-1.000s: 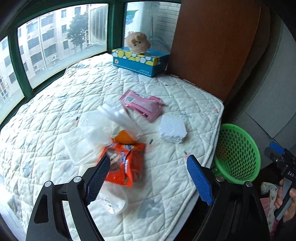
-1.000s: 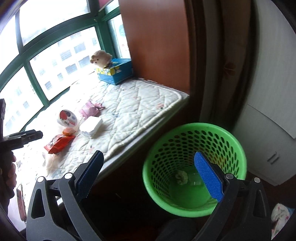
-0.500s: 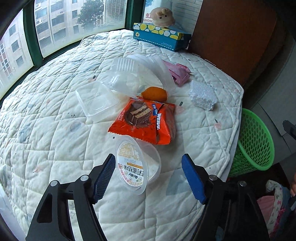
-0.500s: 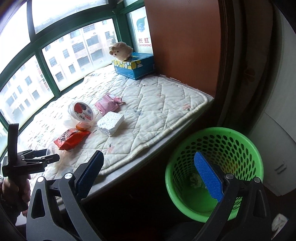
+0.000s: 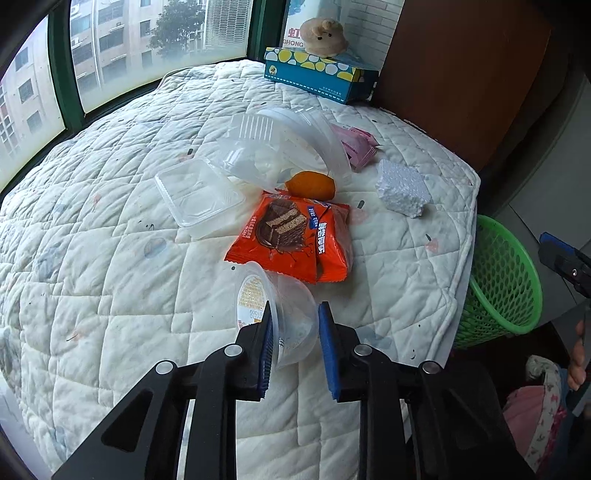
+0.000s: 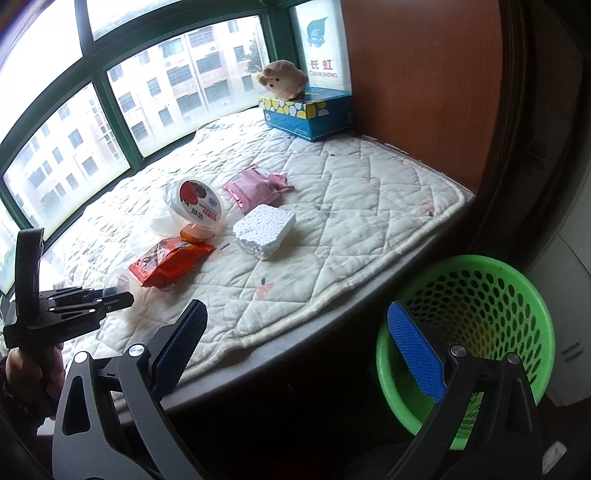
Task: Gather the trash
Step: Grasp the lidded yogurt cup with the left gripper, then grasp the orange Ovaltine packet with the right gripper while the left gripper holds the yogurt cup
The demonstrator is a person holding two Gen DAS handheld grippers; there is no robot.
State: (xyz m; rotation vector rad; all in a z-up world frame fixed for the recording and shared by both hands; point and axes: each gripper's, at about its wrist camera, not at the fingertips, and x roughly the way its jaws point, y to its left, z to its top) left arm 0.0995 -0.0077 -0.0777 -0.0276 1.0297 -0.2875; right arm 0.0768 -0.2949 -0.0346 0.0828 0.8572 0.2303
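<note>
My left gripper point(image 5: 295, 339) is shut on a clear plastic cup point(image 5: 280, 314) lying on its side on the white quilted mat point(image 5: 110, 258). Beyond it lie an orange snack wrapper point(image 5: 295, 236), an orange peel point(image 5: 312, 184), a clear clamshell box point(image 5: 199, 199), a large lidded cup point(image 5: 288, 144), a pink wrapper point(image 5: 356, 146) and a white foam block point(image 5: 402, 190). My right gripper point(image 6: 295, 350) is open and empty, held off the mat's edge beside the green basket point(image 6: 480, 295). My left gripper shows in the right wrist view point(image 6: 122, 297).
A blue tissue box point(image 5: 321, 77) with a plush toy point(image 5: 325, 35) on it stands at the far end by the window. A brown panel point(image 5: 461, 66) rises on the right. The green basket point(image 5: 506, 280) stands on the floor below the mat's right edge.
My left gripper moved down over the clear cup and closed on it. My right gripper swung away from over the basket toward the mat, still open.
</note>
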